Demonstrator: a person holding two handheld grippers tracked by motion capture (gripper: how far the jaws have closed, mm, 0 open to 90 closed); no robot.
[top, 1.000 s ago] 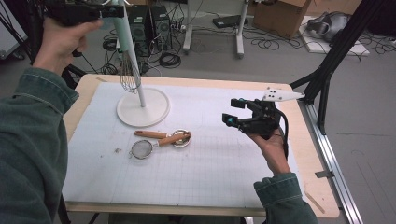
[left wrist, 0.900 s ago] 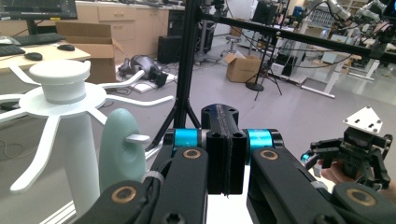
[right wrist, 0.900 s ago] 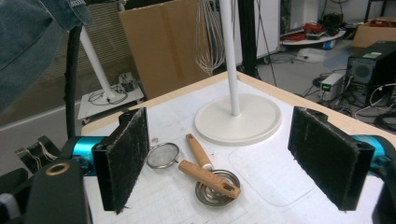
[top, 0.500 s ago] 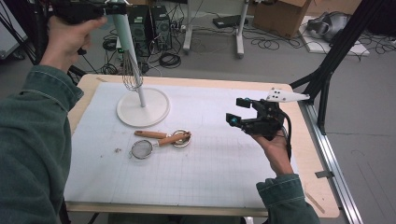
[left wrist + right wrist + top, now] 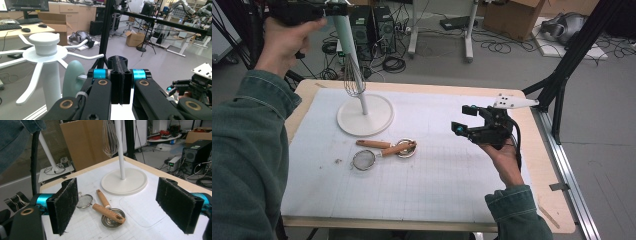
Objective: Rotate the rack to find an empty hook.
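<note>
Jaws of the left gripper are pressed together beside the pale green whisk handle hanging on the white peg stand near the table's far-left corner. Right gripper jaws spread. The wire whisk looks light and springy; grip its stiff handle.

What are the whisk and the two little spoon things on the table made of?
The whisk looks like shiny thin metal wire loops. The strainer seems fine metal mesh, and the small round cup polished steel; both have light brown handles, probably wood.

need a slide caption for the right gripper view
Open right gripper facing a strainer and a measuring cup on the white mat, whisk hanging from the stand behind.
</note>
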